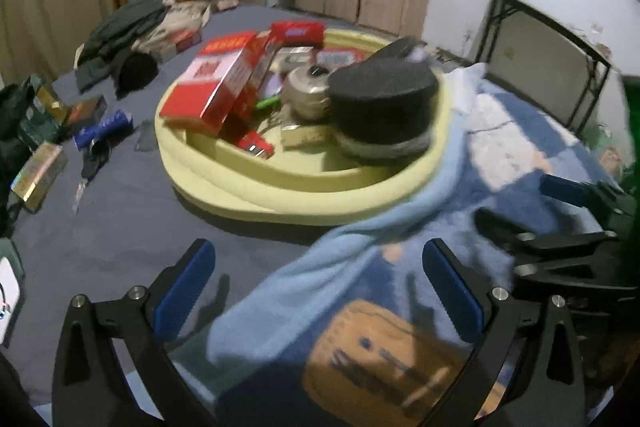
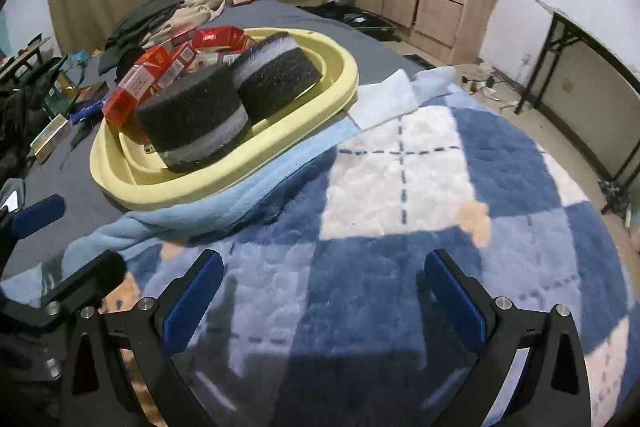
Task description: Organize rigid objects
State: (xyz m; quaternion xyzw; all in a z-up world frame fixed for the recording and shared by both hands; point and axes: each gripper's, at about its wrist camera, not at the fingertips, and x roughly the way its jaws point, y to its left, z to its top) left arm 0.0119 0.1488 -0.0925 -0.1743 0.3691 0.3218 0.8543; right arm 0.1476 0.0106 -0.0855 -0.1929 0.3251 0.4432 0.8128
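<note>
On the bed, yellow basin [image 2: 344, 75] lies crosswise.

The yellow basin [image 2: 224, 183] sits piled full ahead of me, its two dark round pads [image 2: 192, 115] blocking the near rim. Bare blue blanket [image 2: 400, 267] lies open below my tongs, and grey sheet [image 1: 120, 227] lies free left of the basin.

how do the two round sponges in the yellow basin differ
The near sponge sits close to upright with its dark face up, at the basin's front. The far sponge is tipped toward the camera against the yellow basin rim, pale layer on top. Both are thick round pads, dark scouring layer on grey foam.
</note>
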